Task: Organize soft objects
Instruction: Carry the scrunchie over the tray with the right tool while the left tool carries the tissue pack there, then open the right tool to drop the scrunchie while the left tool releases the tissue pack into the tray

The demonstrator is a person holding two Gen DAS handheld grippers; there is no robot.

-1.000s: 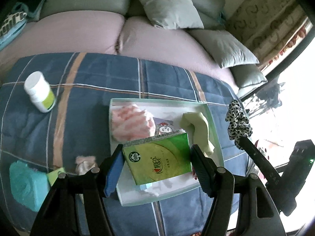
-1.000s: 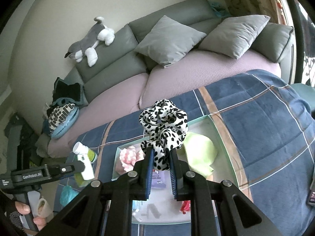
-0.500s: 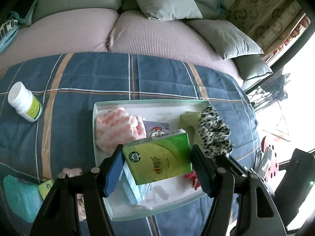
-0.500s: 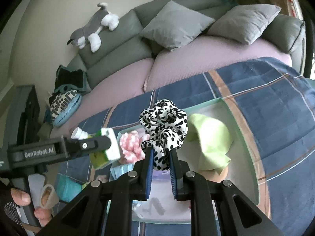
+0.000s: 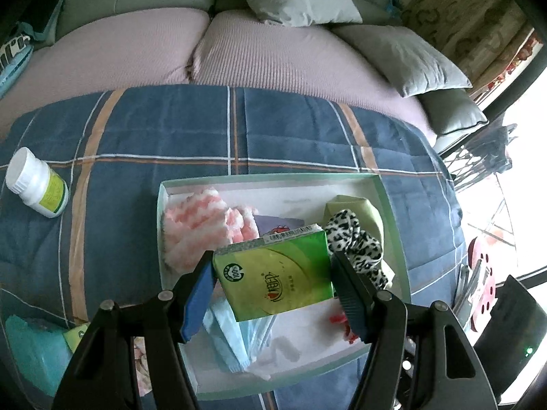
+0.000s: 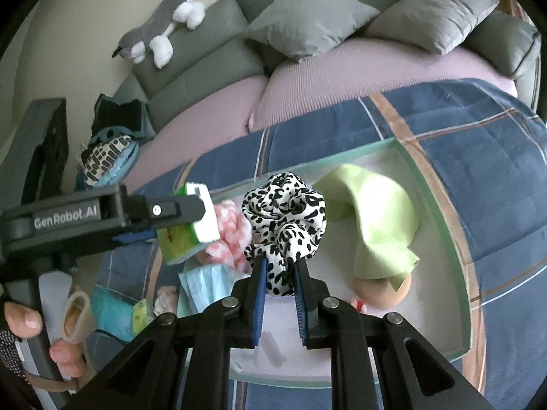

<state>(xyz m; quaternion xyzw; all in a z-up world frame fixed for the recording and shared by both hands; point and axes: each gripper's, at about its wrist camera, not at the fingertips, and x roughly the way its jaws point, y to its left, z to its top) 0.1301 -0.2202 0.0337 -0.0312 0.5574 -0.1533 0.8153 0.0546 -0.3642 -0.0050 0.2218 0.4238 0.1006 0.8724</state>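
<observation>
Two soft things are hanging over the tray: a green tissue pack clamped in the left gripper, and a crumpled leopard-print scrunchie pinched by the right gripper's narrow jaws.

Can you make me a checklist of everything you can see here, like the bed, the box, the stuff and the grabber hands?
Surface: blue plaid quilt over a pink mattress.
Job's things: green tissue pack and leopard scrunchie, both held above the white tray; pink fluffy cloth, lime cloth and blue face mask inside.
Clutter: white pill bottle, teal pouch.
Grippers: left gripper clamps the pack; right gripper pinches the scrunchie.
Cables: nothing seen.
Surroundings: grey cushions, plush dog.
</observation>
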